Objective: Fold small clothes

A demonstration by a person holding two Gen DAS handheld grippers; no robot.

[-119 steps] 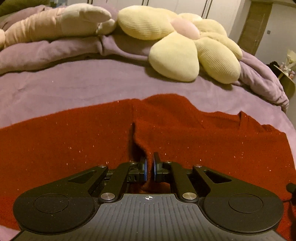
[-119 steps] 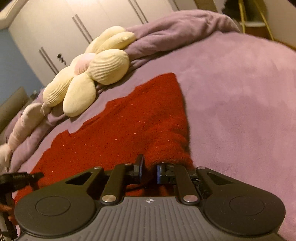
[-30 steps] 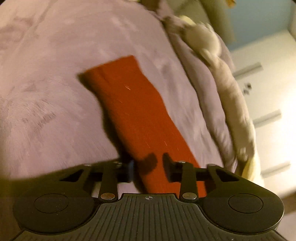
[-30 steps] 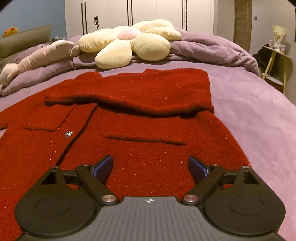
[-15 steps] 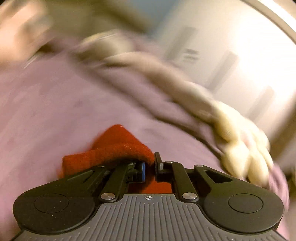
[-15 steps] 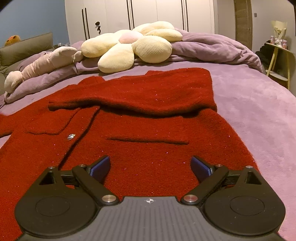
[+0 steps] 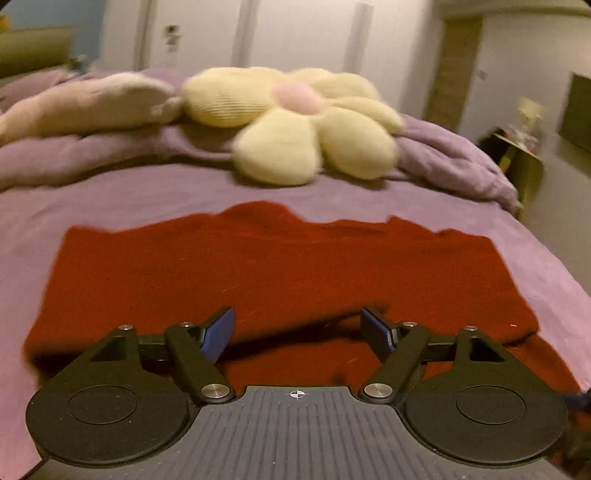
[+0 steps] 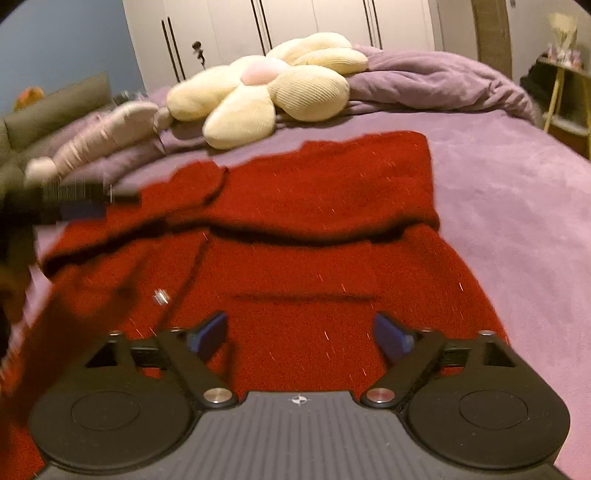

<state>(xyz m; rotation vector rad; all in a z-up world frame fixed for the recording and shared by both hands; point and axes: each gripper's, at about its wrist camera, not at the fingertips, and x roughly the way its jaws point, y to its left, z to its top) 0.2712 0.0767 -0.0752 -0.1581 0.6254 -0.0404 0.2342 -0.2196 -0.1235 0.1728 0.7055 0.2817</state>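
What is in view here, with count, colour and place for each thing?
Garment: one, red, spread on the bed, both sleeves folded across its upper part.
Button: one, silvery, on the garment's left front.
Bed cover: one, purple, under the garment.
Duvet: one, purple, bunched along the far edge of the bed.
Flower cushion: one, cream with a pink centre, on the duvet.
Long plush: one, pale pink, left of the cushion.
Wardrobe: one, white, behind the bed.
Side table: one, yellowish, right of the bed.
Left gripper: black, blue pads, jaws just opened, nothing between them.
Right gripper: black, blue pads, open, holding nothing.
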